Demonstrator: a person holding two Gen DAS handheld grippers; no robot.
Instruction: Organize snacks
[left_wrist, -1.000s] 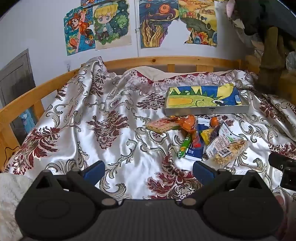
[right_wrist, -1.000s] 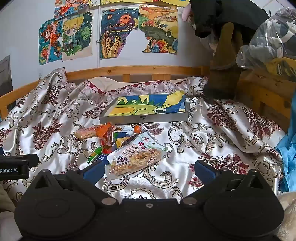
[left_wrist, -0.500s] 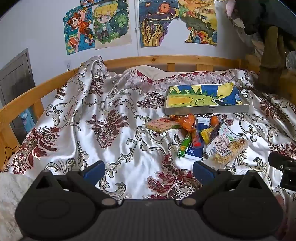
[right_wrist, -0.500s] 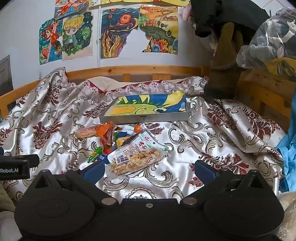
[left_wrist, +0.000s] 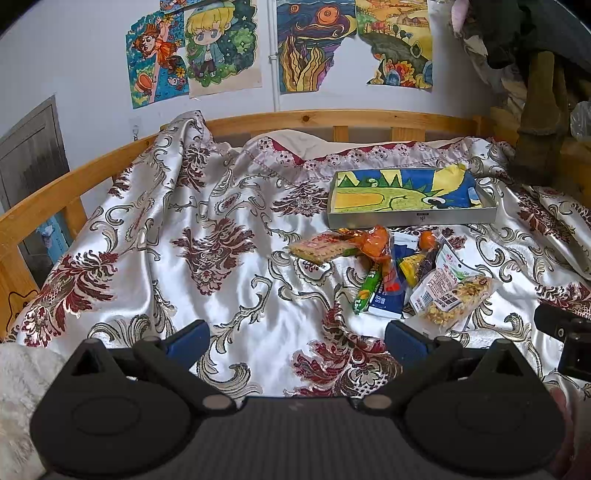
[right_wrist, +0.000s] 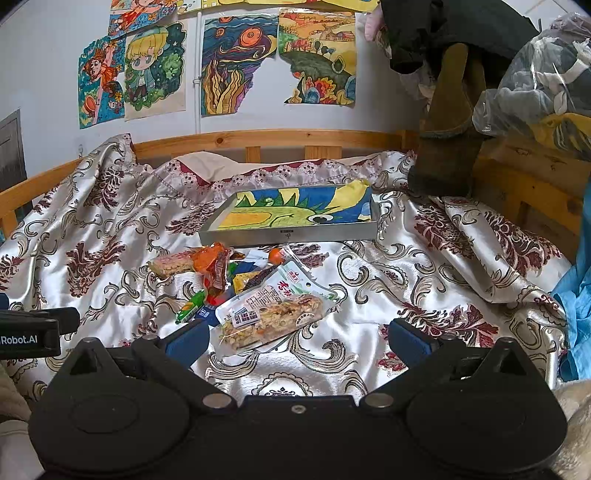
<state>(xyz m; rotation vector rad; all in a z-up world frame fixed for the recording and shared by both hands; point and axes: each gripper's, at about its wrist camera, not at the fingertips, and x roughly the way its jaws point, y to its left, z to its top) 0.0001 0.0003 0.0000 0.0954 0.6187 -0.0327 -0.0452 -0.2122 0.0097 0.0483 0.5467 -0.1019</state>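
- Since nothing is gripped yet, I read this as the approach: the satin bedspread (right_wrist: 424, 266) carries everything, and its folds will let packets slide if I push rather than lift.
- The metal tray (right_wrist: 291, 233), lined with a painted sheet, sits just behind the pile and looks like the destination; nothing is in it yet.
- My right gripper (right_wrist: 295, 341) has its fingers spread wide and empty, low over the cloth; the left gripper (left_wrist: 295, 341) is likewise spread and empty, further from the snacks.
- The clear nut-mix bag (right_wrist: 271, 314) lies nearest my right fingers, overlapping the pile's edge. I would take it first, pinching a flat edge.
- Behind it sit the pink wafer pack (right_wrist: 171, 264), an orange packet (right_wrist: 214, 266) and a green stick (right_wrist: 190, 306).
- Smaller items under these overlap too much to identify.
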